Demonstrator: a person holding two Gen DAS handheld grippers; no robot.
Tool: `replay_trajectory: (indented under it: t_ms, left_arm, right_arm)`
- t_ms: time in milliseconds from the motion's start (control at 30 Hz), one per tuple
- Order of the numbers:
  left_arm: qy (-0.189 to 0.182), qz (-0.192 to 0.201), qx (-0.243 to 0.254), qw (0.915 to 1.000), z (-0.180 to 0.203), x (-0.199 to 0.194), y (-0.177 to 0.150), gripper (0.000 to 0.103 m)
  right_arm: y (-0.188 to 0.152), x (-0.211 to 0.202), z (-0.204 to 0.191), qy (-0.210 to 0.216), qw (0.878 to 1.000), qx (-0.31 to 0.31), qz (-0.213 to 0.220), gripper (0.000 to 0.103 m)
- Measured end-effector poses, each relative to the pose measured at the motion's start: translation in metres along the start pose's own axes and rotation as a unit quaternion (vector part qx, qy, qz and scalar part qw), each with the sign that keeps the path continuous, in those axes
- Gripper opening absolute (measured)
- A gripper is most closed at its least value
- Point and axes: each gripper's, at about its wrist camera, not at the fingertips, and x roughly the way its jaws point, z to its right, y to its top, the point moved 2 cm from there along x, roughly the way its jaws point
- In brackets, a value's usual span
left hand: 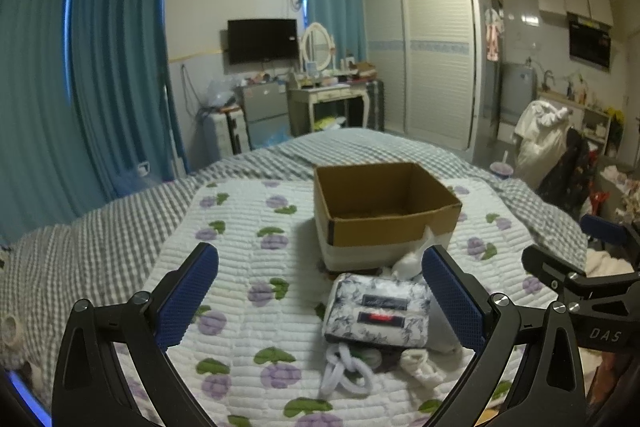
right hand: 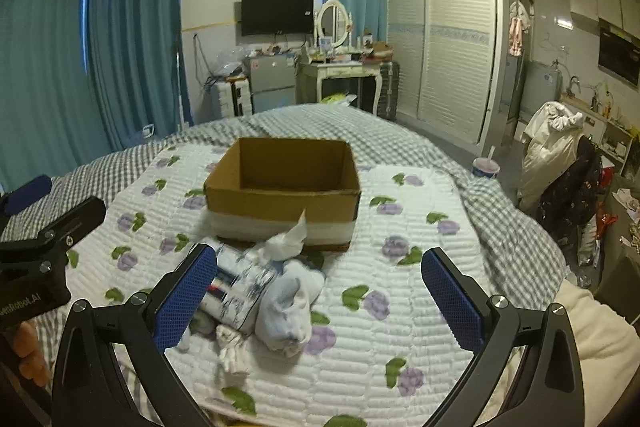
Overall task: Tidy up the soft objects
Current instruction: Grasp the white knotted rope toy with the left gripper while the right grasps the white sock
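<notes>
Tissue pack [left hand: 378, 311] — beside right pad of parted left tongs [left hand: 320, 301].

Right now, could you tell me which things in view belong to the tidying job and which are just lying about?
For the job: cardboard box, floral tissue pack, light blue cloth, white crumpled cloth, white cord, small white cloth, left gripper, right gripper.

Lying about: drink cup, television, vanity mirror, clothes pile.

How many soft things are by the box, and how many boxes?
Tissue packs: 1
Loose white tissue: 1
Light blue socks: 1 bundle
Small white socks: 1
White loopy rope: 1
Cardboard boxes: 1
Total: 6
</notes>
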Motion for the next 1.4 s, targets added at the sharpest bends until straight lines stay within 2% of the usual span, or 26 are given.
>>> replay_trajectory:
  t_ms: [167,233,367,500,567,700,800,1000,1167,1267,1400]
  left_arm:
    - [0.009,-0.039,0.008,0.9992,-0.009,0.01,-0.027,0.103]
    - [0.011,-0.063,0.007,0.998,-0.013,0.02,-0.044,0.103]
    - [0.014,-0.1,0.012,0.9948,-0.016,0.036,-0.076,0.103]
    - [0.013,-0.129,0.005,0.9915,-0.022,0.052,-0.1,0.102]
    - [0.014,-0.139,0.002,0.9902,-0.024,0.057,-0.107,0.102]
    - [0.012,-0.149,0.002,0.9888,-0.025,0.064,-0.115,0.102]
    - [0.0,-0.154,0.0,0.988,-0.022,0.068,-0.119,0.102]
    - [-0.049,-0.165,0.007,0.9851,0.006,0.077,-0.121,0.096]
    - [-0.056,-0.19,0.012,0.9801,0.021,0.098,-0.123,0.091]
    - [-0.052,-0.212,0.015,0.9758,0.025,0.114,-0.126,0.079]
    - [-0.075,-0.233,-0.006,0.9697,0.022,0.123,-0.132,0.051]
  right_arm:
    - [-0.031,0.019,-0.015,0.021,0.998,-0.014,-0.06,0.102]
    - [-0.048,0.032,-0.026,0.036,0.995,-0.021,-0.089,0.097]
    - [-0.078,0.059,-0.053,0.067,0.987,-0.043,-0.141,0.083]
    - [-0.097,0.086,-0.07,0.089,0.979,-0.054,-0.174,0.067]
    - [-0.103,0.099,-0.074,0.092,0.977,-0.056,-0.186,0.061]
    - [-0.112,0.128,-0.072,0.104,0.969,-0.043,-0.22,0.04]
    - [-0.108,0.128,-0.065,0.112,0.97,-0.038,-0.212,0.026]
    - [-0.097,0.113,-0.053,0.116,0.974,-0.034,-0.19,0.024]
    - [-0.084,0.102,-0.044,0.109,0.979,-0.035,-0.17,0.024]
    - [-0.079,0.1,-0.042,0.104,0.98,-0.038,-0.163,0.024]
    - [-0.077,0.099,-0.043,0.104,0.981,-0.042,-0.159,0.024]
